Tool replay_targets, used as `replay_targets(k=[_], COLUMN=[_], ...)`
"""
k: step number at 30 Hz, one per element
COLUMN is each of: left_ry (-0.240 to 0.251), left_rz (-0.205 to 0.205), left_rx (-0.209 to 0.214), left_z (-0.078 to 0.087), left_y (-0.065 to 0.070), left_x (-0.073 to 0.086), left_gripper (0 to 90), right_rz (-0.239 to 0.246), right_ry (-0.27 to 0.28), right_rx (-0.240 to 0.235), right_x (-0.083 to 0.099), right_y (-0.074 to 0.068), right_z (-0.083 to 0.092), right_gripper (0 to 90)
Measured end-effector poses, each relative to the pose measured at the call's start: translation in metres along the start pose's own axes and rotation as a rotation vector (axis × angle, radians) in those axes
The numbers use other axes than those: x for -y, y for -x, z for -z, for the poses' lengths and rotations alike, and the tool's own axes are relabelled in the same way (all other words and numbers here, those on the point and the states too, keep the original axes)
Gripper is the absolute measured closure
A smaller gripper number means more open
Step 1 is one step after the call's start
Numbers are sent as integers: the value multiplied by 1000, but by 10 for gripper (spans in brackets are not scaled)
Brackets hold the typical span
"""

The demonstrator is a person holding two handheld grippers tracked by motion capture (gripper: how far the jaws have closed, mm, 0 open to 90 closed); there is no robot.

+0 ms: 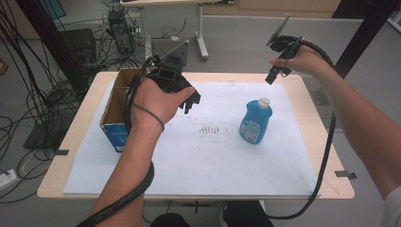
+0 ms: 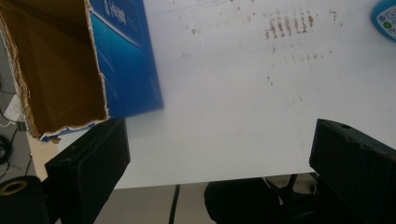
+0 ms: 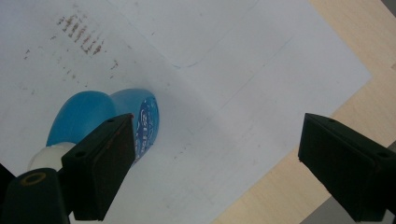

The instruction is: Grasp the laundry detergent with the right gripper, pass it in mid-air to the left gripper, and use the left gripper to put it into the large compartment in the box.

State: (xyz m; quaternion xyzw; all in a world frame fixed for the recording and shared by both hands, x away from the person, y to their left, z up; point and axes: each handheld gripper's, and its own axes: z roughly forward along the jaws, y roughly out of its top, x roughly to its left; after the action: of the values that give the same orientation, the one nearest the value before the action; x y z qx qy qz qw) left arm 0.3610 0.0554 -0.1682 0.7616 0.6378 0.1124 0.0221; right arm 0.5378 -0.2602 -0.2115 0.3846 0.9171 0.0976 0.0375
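Standing upright on the white sheet (image 1: pixel 198 161), the blue bottle (image 1: pixel 255 122) with its white cap (image 1: pixel 263 101) was right of the table's middle, touched by neither gripper. The right gripper (image 1: pixel 276 71) hung above the sheet's far right corner, raised well clear of the bottle, its jaws spread wide with nothing between them; in the right gripper view the bottle (image 3: pixel 100 116) lay partly behind the left-hand jaw, and only bare sheet and a strip of tabletop (image 3: pixel 299 172) showed in the gap. The left gripper (image 1: pixel 187 101) was held over the sheet just right of the open cardboard box (image 1: pixel 116 104), also gaping and empty. In the left gripper view the box (image 2: pixel 60 65), torn along its rim and blue on the outside, sat just beyond the left-hand jaw, and an edge of the bottle (image 2: pixel 386 18) showed at the top right corner. Between box and bottle the sheet carried a patch of brown marks (image 1: pixel 208 128). Nothing stood between either gripper and the bottle. Cables (image 1: pixel 38 109) sprawled on the floor left of the table, and a second table's legs (image 1: pixel 201 33) stood beyond it.
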Motion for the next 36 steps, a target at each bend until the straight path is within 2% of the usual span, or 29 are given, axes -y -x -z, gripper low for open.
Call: replay_targets(k=[17,36], left_ry=[-3,-2], left_rz=[1,-2], left_rx=[7,11], left_z=[-2,-4], left_y=[0,2], left_x=[1,3], left_gripper=[55,55], right_rz=[-5,-23], right_ry=[11,25], right_rx=[-5,-27], right_x=[6,26], right_y=[0,1], right_z=[1,1], right_gripper=[110,108])
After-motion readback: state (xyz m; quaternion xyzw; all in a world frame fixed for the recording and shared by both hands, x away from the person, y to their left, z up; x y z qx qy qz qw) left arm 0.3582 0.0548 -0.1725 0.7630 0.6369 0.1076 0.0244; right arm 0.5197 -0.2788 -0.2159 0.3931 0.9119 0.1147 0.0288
